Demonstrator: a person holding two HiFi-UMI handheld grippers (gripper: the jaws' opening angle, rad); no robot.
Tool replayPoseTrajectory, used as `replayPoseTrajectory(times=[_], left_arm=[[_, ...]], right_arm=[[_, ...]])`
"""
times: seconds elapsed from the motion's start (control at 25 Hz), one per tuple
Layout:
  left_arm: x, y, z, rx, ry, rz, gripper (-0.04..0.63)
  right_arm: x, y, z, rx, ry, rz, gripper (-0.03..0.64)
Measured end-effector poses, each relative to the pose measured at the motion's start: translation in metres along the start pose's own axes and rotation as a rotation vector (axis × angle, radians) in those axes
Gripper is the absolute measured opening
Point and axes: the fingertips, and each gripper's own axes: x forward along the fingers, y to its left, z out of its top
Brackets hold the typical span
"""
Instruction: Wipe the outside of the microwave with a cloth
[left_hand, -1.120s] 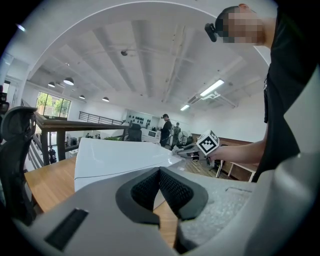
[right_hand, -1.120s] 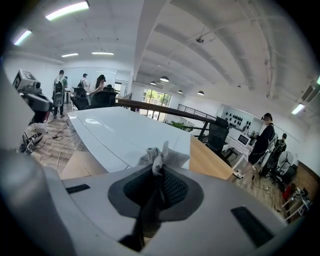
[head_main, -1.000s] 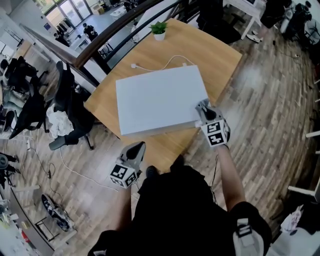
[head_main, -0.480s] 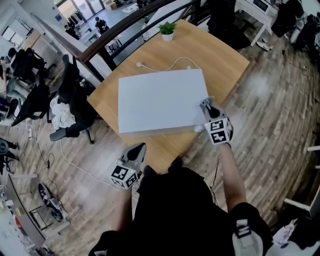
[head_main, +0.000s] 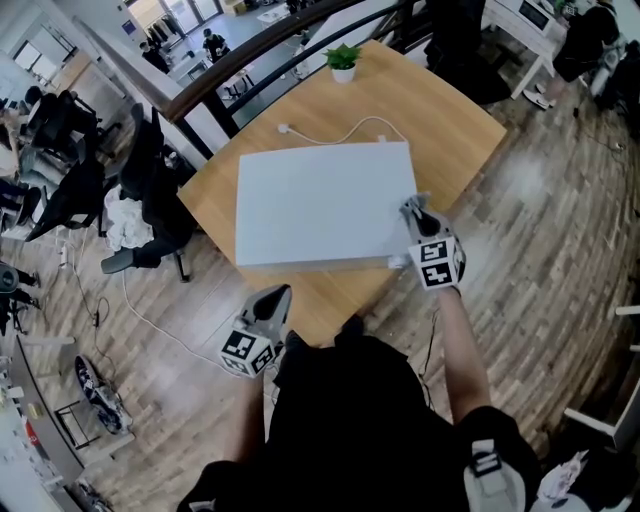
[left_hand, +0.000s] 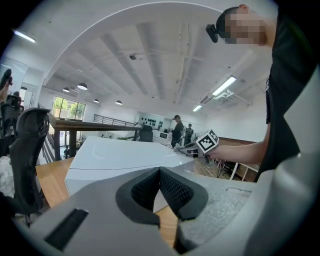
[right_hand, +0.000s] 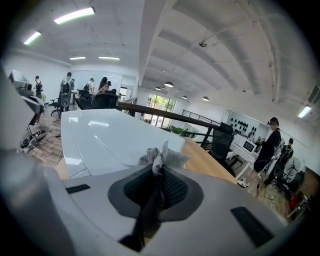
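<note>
Right tongs (head_main: 409, 208) outstretched, cloth (right_hand: 160, 157) beside microwave (head_main: 320, 205)

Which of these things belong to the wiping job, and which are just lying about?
Part of the job:
- flat white box-shaped microwave
- small grey cloth, pinched in the right gripper at the microwave's near corner

Just lying about:
- small green potted plant
- thin white cable on the light wooden table
- black office chair
- left gripper, shut and empty

From the head we look steeply down; both gripper views sit low, close behind their jaws, facing the same microwave (head_main: 320, 205) ahead.
</note>
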Motion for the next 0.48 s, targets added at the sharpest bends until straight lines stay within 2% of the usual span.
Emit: replayPoseTrajectory(times=[0.32,0.48], left_arm=[[0.006,-0.009,0.000,0.000,-0.004,0.002,0.000],[0.007,-0.008,-0.002,-0.003,-0.001,0.005,0.000]], right_arm=[[-0.004,0.003,0.002,-0.019,-0.012,-0.022,0.023],[0.000,0.014,0.008,-0.025,-0.022,0.010,0.023]])
